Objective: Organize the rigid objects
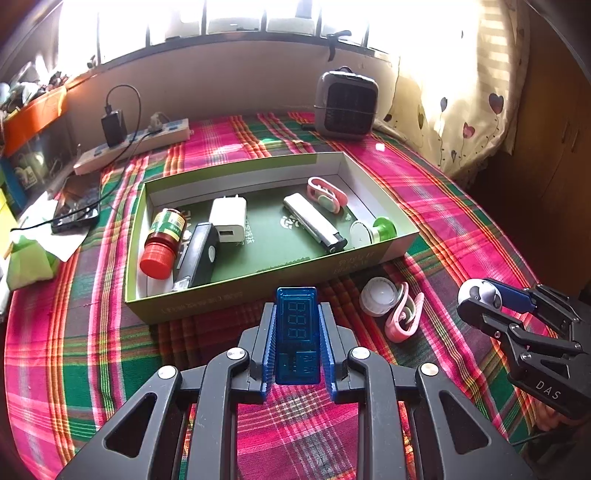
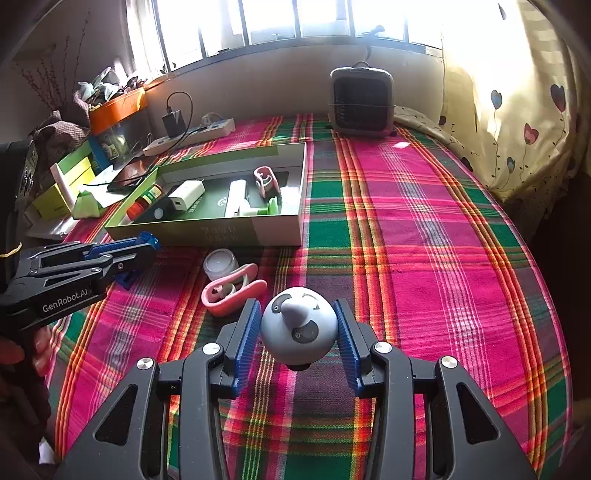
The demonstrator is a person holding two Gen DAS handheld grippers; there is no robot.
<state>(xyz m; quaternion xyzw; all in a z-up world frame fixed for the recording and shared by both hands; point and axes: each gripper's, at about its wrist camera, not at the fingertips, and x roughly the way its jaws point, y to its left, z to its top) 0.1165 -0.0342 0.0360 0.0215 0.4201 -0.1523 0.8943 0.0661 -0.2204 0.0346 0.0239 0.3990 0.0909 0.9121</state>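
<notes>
Now both tongs are clamped: the left tongs (image 1: 296, 332) on a blue meter (image 1: 296, 334), the right tongs (image 2: 299, 332) on a grey ball toy (image 2: 299, 330). Carrying to the box (image 1: 258, 284) at centre frame is judged next, each piece to be released inside it.

Print on the green box's (image 1: 258, 291) near wall is too blurred to read. A phone (image 1: 75, 210) at the plaid cloth's (image 2: 406, 221) left edge lies partly under cables, and the window (image 2: 295, 18) burns out to white.
</notes>
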